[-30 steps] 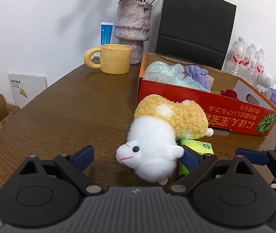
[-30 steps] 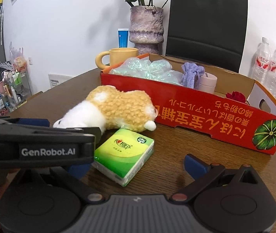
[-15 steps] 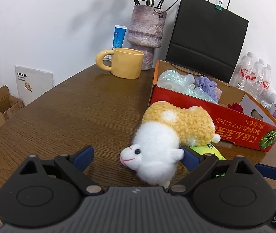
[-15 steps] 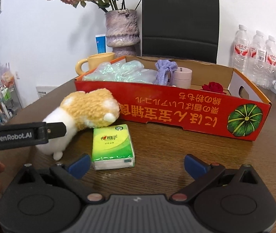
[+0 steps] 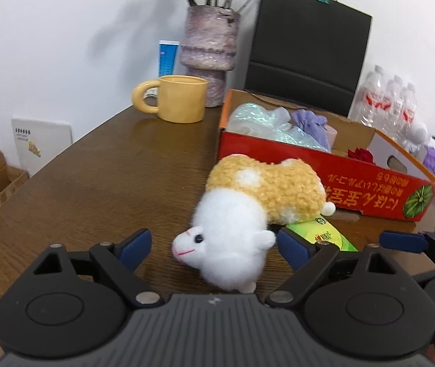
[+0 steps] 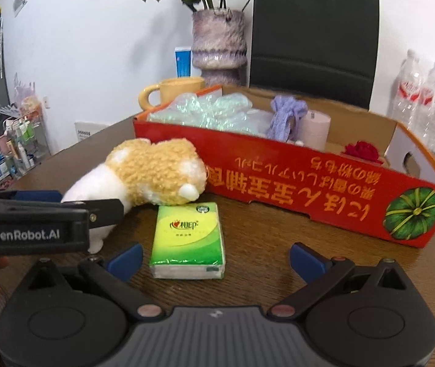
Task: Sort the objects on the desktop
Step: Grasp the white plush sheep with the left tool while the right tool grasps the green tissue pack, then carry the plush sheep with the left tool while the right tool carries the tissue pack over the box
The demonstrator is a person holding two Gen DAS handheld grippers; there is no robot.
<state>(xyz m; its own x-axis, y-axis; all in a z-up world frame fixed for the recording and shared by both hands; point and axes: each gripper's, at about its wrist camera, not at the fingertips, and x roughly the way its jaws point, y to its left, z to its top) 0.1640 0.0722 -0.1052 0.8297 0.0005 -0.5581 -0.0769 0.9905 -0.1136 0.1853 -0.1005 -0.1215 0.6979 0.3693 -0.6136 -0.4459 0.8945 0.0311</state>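
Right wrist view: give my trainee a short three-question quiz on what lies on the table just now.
1. True or false: the tissue pack lies inside the red cardboard box.
2. What touches the far end of the pack?
3. The left gripper is: A) closing around the plush toy; B) clamped on the yellow mug.

Key: 1 false, it lies on the wooden table in front of the box; 2 the plush toy; 3 A.
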